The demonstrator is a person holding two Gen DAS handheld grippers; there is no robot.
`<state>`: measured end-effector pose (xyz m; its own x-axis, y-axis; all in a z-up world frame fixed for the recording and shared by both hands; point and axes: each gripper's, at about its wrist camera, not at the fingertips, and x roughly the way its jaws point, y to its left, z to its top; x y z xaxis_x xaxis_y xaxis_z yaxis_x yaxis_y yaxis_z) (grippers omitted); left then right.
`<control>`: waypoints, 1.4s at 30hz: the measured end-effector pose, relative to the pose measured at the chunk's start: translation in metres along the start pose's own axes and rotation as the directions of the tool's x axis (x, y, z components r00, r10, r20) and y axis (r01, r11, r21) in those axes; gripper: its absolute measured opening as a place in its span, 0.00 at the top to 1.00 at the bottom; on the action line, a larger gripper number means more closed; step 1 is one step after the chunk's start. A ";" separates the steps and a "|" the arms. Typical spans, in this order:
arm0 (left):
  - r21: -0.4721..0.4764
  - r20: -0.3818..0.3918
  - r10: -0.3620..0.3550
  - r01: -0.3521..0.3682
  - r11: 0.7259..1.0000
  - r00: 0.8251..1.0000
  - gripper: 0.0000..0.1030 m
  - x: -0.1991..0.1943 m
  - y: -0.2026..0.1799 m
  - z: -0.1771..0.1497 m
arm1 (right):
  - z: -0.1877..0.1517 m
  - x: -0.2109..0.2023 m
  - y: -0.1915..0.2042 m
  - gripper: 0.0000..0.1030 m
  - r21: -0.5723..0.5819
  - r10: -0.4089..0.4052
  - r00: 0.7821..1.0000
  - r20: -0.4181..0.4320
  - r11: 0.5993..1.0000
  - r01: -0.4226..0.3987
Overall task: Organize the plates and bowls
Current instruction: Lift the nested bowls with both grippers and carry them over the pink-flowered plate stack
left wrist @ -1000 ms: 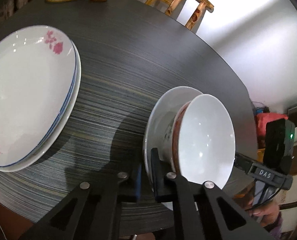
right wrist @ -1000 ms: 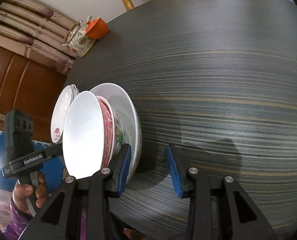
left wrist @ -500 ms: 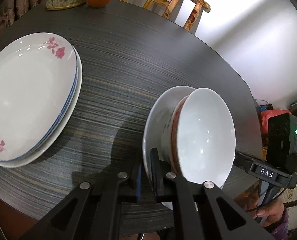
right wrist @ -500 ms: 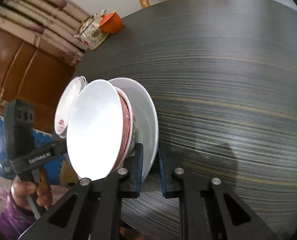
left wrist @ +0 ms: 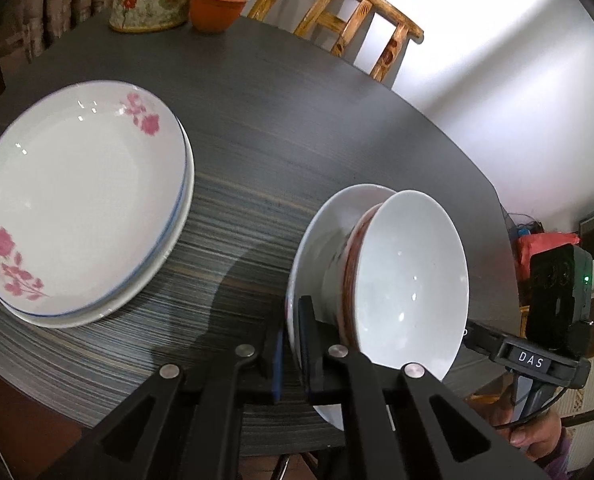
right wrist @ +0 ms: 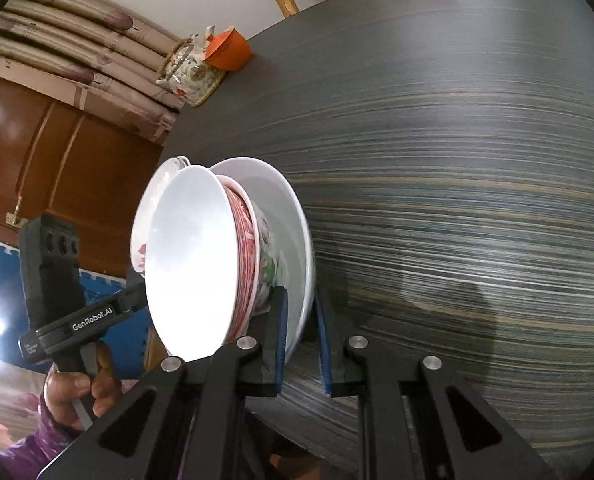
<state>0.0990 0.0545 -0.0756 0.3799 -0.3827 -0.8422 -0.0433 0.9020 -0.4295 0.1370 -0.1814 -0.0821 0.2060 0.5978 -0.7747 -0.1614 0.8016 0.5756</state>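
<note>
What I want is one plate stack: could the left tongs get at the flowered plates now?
Probably not yet: the left tongs are shut on the white plate carrying the bowl; the flowered plates lie unobstructed.

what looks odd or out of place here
The plate carrying the bowl sits partly off the table edge, gripped at its rim by the left gripper and right gripper. Nothing chipped or spilled.
</note>
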 end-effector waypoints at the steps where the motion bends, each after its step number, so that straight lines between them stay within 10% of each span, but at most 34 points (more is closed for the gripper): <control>1: -0.001 0.005 0.001 -0.001 1.000 1.000 0.96 -0.004 0.000 0.001 | 0.001 -0.001 0.002 0.85 0.000 0.006 1.000 -0.001 1.000 -0.006; 21: -0.150 0.159 0.095 -0.071 0.986 0.983 0.96 -0.097 0.085 0.033 | 0.053 0.029 0.103 0.85 -0.084 0.083 0.995 -0.049 0.993 -0.087; 42: -0.259 0.157 0.151 -0.107 0.960 0.976 0.97 -0.092 0.172 0.043 | 0.085 0.132 0.170 0.85 -0.146 0.067 0.985 -0.160 0.985 -0.091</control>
<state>0.0966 0.2538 -0.0582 0.5097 -0.2056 -0.8354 -0.3218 0.8550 -0.4067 0.2188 0.0342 -0.0646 0.0379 0.6412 -0.7664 -0.3190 0.7346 0.5988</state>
